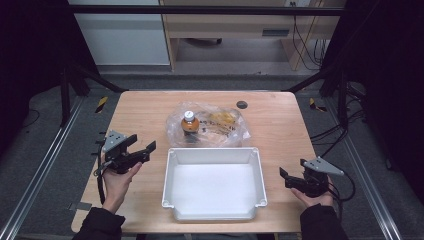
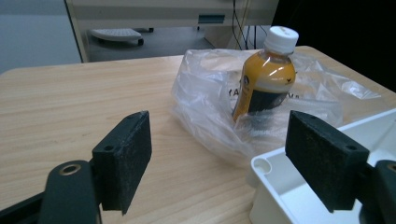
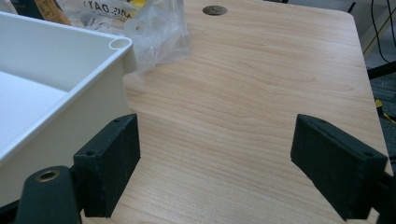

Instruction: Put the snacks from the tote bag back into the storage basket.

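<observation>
An orange drink bottle [image 1: 189, 123] [image 2: 265, 79] with a white cap stands upright inside a crumpled clear plastic bag [image 1: 209, 125] [image 2: 205, 107] at the middle of the wooden table. An empty white tray [image 1: 214, 212] [image 2: 266, 172] [image 3: 70, 102] sits in front of the bag. My left gripper [image 1: 143, 145] [image 2: 219, 163] is held above the table left of the tray, open, nothing between its jaws, pointing toward the bottle. My right gripper [image 1: 284, 178] [image 3: 215, 172] rests right of the tray, open and empty over bare wood.
A round dark grommet [image 1: 242, 104] [image 3: 215, 10] is set in the table's far side. The bag also holds something yellow [image 1: 223, 119]. Black frame posts and cables stand beside the table; a desk and wall lie beyond it.
</observation>
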{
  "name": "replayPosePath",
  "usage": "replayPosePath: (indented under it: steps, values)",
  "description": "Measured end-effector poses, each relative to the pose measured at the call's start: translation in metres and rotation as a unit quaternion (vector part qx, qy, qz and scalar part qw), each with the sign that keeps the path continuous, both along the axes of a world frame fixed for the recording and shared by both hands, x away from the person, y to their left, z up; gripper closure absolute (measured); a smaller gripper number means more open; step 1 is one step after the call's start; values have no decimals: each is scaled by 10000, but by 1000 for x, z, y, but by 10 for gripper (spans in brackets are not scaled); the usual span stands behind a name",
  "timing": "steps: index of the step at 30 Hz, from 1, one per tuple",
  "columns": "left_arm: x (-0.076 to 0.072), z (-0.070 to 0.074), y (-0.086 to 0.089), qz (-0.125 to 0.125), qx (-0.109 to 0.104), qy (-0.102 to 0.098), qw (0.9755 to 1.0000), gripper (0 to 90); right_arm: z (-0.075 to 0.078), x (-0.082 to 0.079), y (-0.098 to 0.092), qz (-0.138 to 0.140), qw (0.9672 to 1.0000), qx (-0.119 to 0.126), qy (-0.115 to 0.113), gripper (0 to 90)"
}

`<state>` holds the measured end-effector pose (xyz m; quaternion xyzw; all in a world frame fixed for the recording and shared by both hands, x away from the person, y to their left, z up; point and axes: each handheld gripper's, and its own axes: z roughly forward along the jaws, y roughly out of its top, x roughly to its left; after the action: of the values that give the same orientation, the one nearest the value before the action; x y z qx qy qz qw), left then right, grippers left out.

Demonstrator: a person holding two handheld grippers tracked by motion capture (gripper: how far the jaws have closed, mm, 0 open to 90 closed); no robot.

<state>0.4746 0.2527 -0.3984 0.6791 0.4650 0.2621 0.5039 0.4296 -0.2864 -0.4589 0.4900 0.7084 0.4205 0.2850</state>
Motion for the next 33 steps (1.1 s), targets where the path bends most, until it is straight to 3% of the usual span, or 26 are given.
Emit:
replayPosePath:
  steps: [13,33]
  values:
    - [7,12,-16,-91,86,-190,9997,228,2,-1,0,18,10000,29,-63,180]
    - [19,20,-41,-186,181,-332,9991,249,3,-1,-1,5,9999,-30,-159,196]
